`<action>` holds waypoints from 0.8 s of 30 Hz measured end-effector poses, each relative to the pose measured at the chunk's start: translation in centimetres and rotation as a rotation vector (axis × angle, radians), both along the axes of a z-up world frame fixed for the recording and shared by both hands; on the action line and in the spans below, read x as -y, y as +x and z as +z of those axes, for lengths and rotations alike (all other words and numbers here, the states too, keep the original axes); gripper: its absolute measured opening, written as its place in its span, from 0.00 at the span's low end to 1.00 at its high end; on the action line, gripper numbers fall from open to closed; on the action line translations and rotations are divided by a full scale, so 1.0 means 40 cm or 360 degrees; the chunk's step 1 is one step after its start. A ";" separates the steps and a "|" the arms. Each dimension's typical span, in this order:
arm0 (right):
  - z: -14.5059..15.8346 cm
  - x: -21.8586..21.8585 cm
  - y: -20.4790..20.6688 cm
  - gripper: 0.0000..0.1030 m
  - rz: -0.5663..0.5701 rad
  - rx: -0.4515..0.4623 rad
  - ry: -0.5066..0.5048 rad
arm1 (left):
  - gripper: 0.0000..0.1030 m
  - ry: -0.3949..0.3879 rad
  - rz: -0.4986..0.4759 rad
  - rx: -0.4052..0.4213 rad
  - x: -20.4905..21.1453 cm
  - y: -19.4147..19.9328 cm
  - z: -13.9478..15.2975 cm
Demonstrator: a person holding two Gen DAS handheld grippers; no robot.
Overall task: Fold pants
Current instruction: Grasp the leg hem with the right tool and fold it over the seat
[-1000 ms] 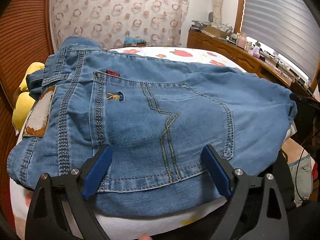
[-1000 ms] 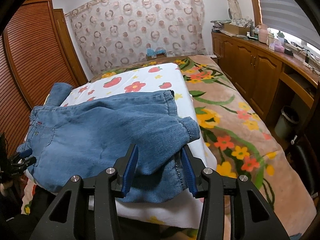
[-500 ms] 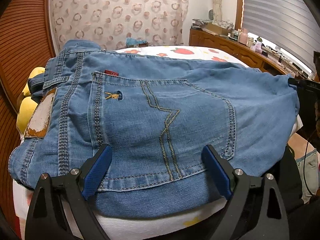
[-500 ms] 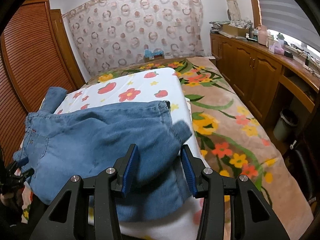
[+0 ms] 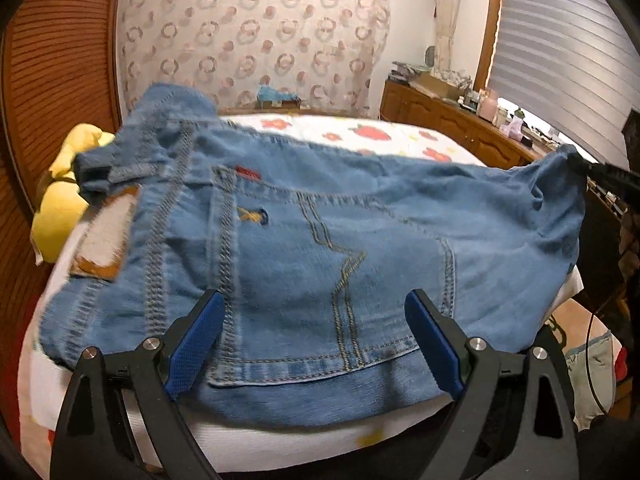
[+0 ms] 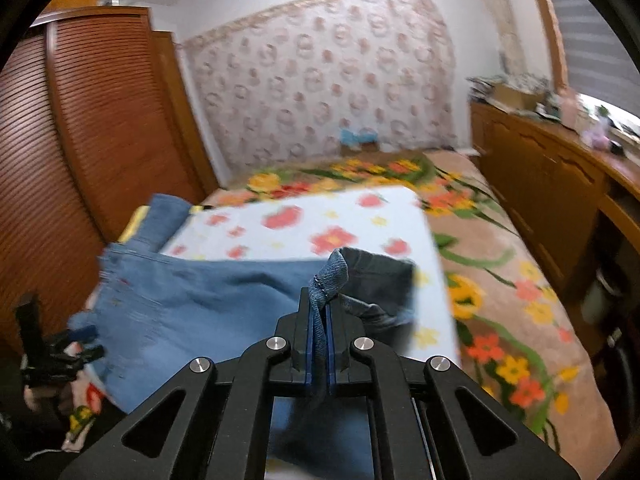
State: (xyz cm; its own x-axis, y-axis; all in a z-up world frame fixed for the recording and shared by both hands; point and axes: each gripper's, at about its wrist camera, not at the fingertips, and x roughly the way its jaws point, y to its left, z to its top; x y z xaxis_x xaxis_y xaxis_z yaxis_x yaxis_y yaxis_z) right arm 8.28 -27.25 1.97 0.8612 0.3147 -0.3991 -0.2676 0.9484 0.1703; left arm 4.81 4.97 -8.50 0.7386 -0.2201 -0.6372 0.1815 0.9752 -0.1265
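Observation:
Blue denim pants [image 5: 320, 248] lie folded on a white floral pad, back pocket and waistband up. My left gripper [image 5: 316, 344] is open, its blue pads [image 5: 196, 344] spread over the near edge of the pocket area. My right gripper [image 6: 319, 320] is shut on a fold of the pants' leg end [image 6: 332, 276] and lifts it off the pad. In the left wrist view the right gripper [image 5: 612, 178] shows at the far right with the denim pulled up to it. The left gripper [image 6: 52, 344] also shows at the left of the right wrist view.
The white pad with red flowers [image 6: 320, 220] lies on a floral blanket [image 6: 500, 300]. A yellow cloth [image 5: 64, 200] sits left of the waistband. A slatted wooden wardrobe [image 6: 80, 140] stands left, a wooden counter with clutter [image 6: 560, 152] right.
My right gripper closed on the leg end and raised it, pulling the denim up. My left gripper stayed open at the near edge of the pants.

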 end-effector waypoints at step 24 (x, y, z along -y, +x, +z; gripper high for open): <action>0.116 -0.472 0.049 0.35 0.0677 0.0013 -0.0365 | 0.89 -0.0058 0.0089 0.0044 -0.093 -0.022 0.027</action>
State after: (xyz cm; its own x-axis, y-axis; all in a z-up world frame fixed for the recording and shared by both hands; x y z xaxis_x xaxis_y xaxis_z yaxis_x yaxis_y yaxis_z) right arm 10.26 -8.37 6.61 0.6788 0.5444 -0.4928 -0.6403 0.7674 -0.0342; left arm 3.91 8.70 -7.42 0.7678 -0.2005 -0.6086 0.1306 0.9788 -0.1577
